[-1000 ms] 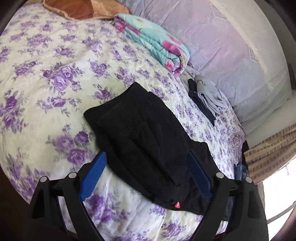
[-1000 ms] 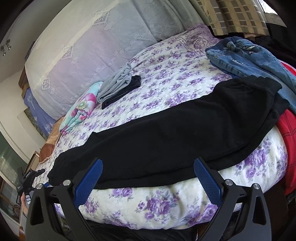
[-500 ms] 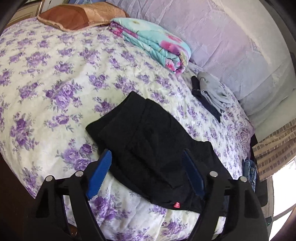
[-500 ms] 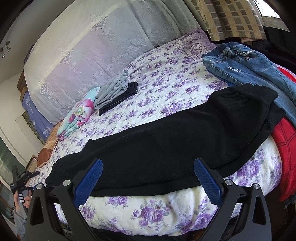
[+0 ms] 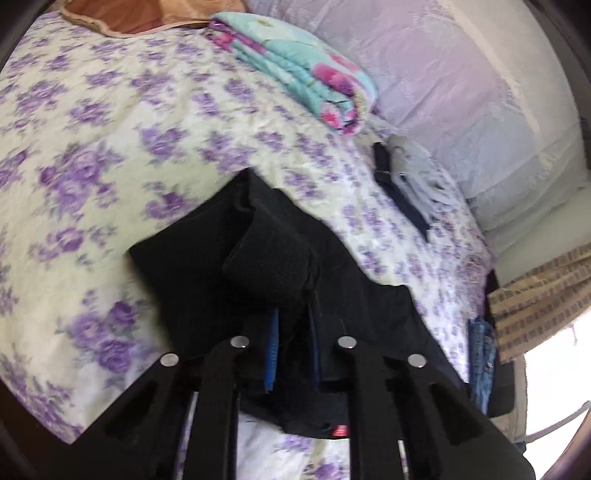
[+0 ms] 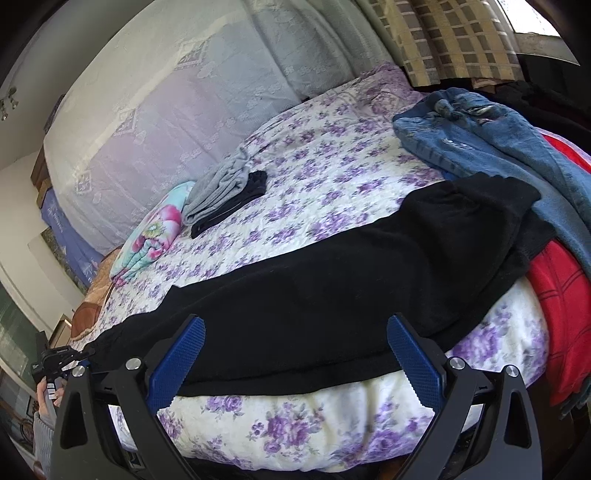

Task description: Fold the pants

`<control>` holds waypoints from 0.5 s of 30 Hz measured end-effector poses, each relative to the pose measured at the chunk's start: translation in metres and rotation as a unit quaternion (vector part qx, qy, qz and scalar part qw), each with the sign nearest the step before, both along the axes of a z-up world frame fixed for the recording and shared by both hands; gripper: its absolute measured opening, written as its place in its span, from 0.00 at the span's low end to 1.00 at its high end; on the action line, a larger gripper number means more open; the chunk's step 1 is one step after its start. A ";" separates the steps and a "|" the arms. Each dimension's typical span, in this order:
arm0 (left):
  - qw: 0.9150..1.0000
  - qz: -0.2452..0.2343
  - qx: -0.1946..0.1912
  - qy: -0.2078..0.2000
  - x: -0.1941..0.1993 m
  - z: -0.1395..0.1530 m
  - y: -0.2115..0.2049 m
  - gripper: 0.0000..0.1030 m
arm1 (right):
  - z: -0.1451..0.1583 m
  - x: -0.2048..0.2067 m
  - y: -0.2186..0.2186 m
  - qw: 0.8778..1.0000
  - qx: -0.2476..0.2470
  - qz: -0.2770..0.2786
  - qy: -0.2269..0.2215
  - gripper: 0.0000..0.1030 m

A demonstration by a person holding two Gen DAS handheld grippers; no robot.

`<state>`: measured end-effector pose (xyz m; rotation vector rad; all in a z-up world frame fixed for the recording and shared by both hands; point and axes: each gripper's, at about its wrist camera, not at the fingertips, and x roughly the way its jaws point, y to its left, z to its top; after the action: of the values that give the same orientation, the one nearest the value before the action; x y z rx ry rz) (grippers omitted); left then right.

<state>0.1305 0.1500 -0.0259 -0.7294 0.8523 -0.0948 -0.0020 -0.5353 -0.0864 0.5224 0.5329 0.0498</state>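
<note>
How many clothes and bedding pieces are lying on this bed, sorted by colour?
Black pants: 1
Blue jeans: 1
Red garment: 1
Grey folded garment: 1
Dark folded garment: 1
Turquoise floral blanket: 1
Brown pillow: 1
Total: 7

Each hand-held gripper (image 6: 295, 354) has black angular arms with silver screws. Its pads (image 6: 175, 363) are blue and ridged. A grey sleeve (image 6: 41, 443) shows at eight o'clock.

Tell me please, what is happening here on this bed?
A person is folding black pants that lie stretched along the near edge of a flowered bed. The left tool is shut on the leg end of the pants, and the cloth there is bunched up. The right tool is open above the middle of the pants, gripping nothing. Blue jeans and a red garment lie by the waist end.
</note>
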 end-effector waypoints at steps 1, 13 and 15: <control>1.000 0.000 0.000 -0.011 0.000 0.007 -0.002 0.11 | 0.000 -0.003 -0.009 1.000 0.012 -0.008 0.001 0.96; 0.997 -0.028 -0.018 -0.074 0.046 0.073 -0.022 0.10 | -0.015 0.001 -0.128 0.984 0.149 -0.101 -0.002 0.92; 0.997 -0.025 -0.022 -0.073 0.053 0.078 -0.020 0.10 | -0.015 0.009 -0.146 0.981 0.166 -0.102 -0.004 0.83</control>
<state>0.1836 0.1300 0.0522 -0.7329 0.7303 -0.2105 0.0073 -0.6813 -0.1010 0.9000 0.4625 -0.0555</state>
